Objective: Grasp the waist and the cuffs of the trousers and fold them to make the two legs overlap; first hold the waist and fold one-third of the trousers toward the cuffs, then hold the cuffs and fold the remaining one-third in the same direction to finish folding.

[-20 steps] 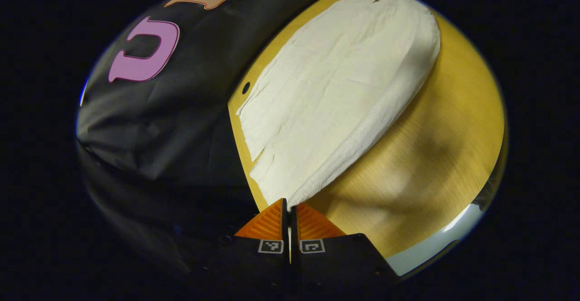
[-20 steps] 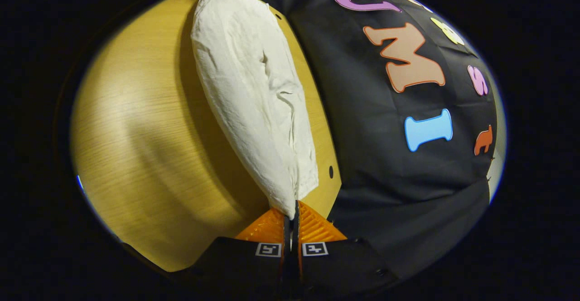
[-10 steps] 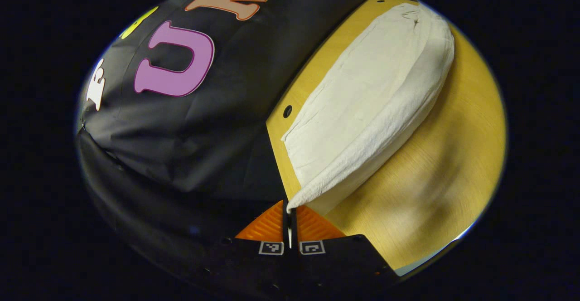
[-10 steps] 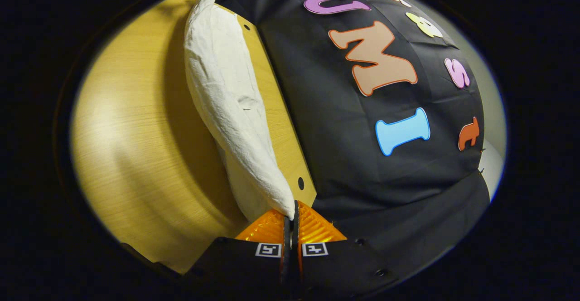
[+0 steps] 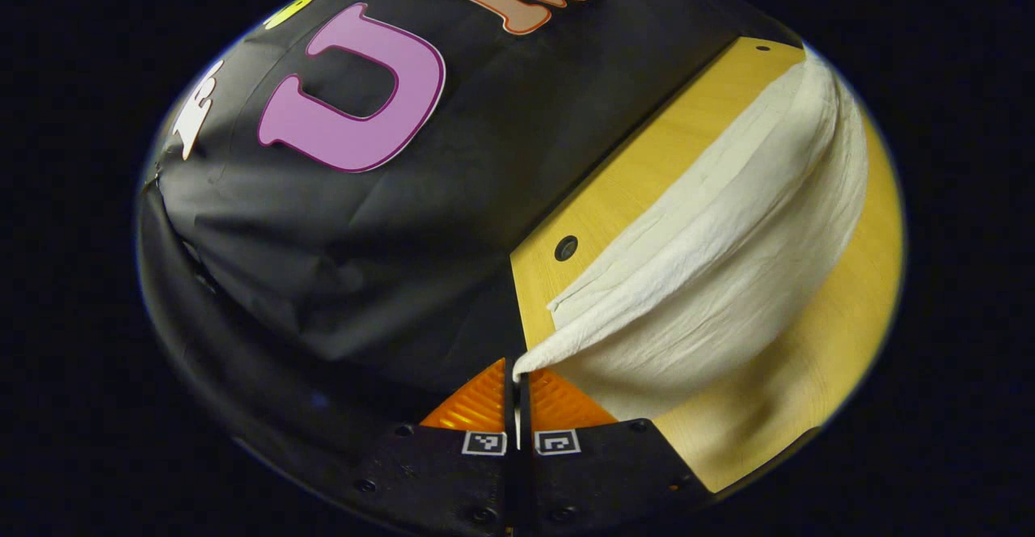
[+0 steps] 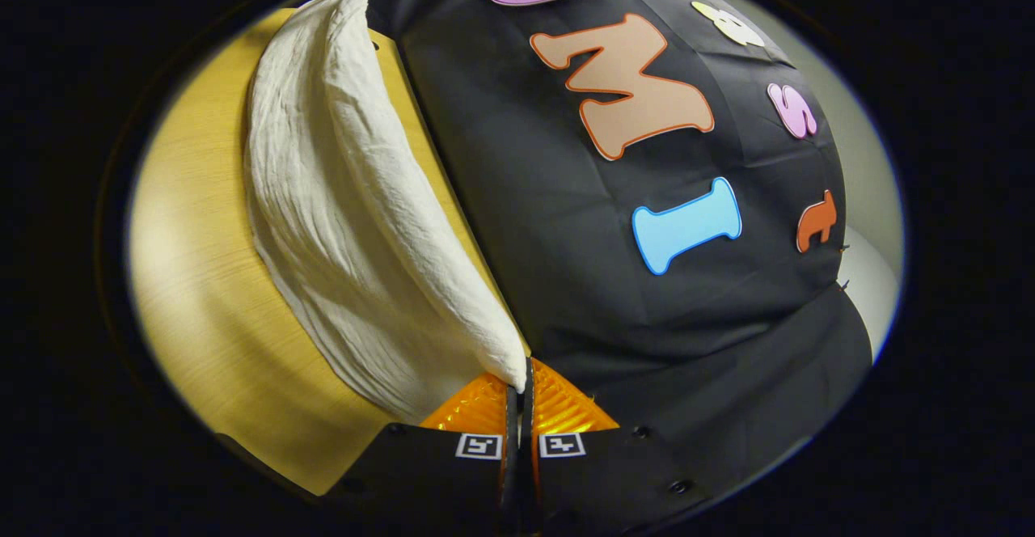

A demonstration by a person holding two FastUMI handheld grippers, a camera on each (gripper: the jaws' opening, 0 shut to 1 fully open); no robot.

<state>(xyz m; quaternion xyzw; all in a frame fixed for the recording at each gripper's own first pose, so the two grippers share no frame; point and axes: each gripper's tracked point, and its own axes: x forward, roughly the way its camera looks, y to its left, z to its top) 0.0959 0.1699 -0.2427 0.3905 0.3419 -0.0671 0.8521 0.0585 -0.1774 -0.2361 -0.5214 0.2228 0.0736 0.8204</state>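
Note:
Cream-white trousers (image 5: 728, 254) stretch across a wooden table (image 5: 817, 359) along its far side. In the left gripper view my left gripper (image 5: 517, 374) is shut on one end's edge, lifted off the table, with cloth sagging from the jaws. In the right gripper view the trousers (image 6: 340, 221) hang in a long curve from my right gripper (image 6: 521, 387), which is shut on the other end's edge. A lower layer of cloth stays flat on the table (image 6: 202, 294). Which end is waist or cuffs I cannot tell.
The table's far edge (image 5: 598, 213) runs close beside the trousers and has a small round hole (image 5: 566, 247) near it. The black cloth wall (image 6: 647, 238) hangs just behind that edge. Bare wood lies on the near side of the trousers.
Both grippers have carried the held edge across toward the far side of the table, near the wall. The upper layer has lifted and now drapes over the lower one.

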